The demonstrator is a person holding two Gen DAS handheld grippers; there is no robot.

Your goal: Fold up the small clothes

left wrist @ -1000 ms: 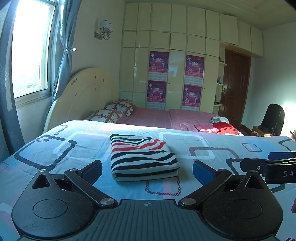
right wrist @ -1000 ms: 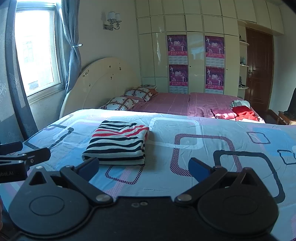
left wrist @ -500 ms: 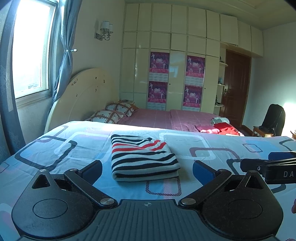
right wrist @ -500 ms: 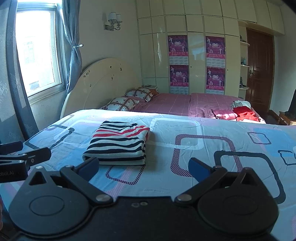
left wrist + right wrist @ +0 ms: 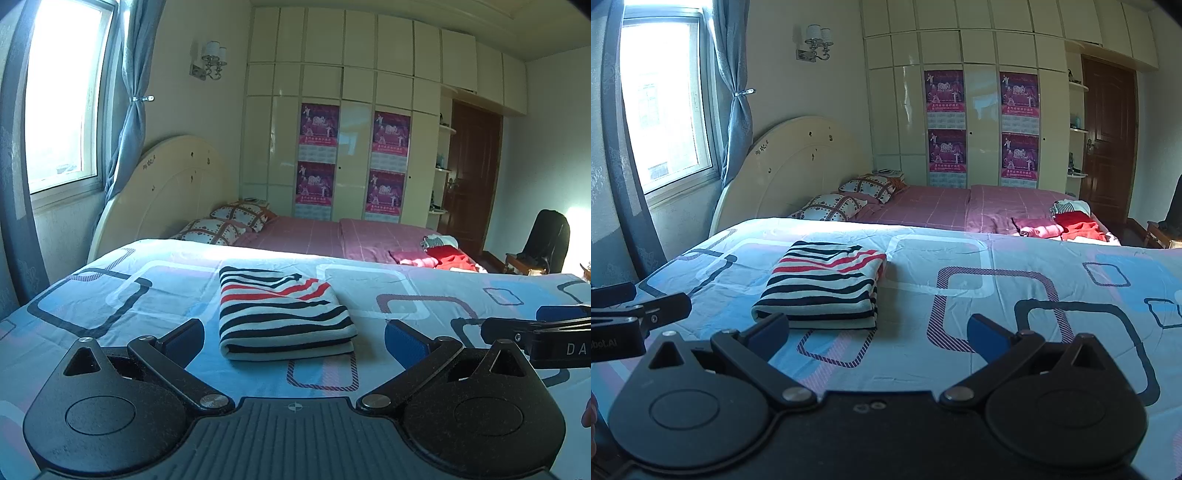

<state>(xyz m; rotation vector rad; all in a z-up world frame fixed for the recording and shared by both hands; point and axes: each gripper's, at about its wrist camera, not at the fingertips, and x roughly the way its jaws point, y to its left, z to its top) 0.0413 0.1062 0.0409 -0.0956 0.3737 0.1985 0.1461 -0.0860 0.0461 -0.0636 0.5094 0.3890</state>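
Observation:
A folded garment with black, white and red stripes (image 5: 282,314) lies flat on the blue patterned bedspread (image 5: 110,288). My left gripper (image 5: 294,341) is open and empty, just in front of the garment's near edge, apart from it. In the right wrist view the same garment (image 5: 822,286) lies ahead and to the left on the bedspread (image 5: 997,295). My right gripper (image 5: 877,334) is open and empty, to the right of the garment's near edge. Each gripper shows at the edge of the other's view: the right one (image 5: 539,332), the left one (image 5: 628,314).
Behind the bedspread a pink bed (image 5: 332,236) holds two patterned pillows (image 5: 229,225) and a heap of red and striped clothes (image 5: 439,253). A cream headboard (image 5: 166,192), a window with blue curtains (image 5: 66,96), a wardrobe, a brown door and a dark chair (image 5: 546,240) stand around.
Both views have shifted very slightly; the garment lies the same way and both grippers stay open.

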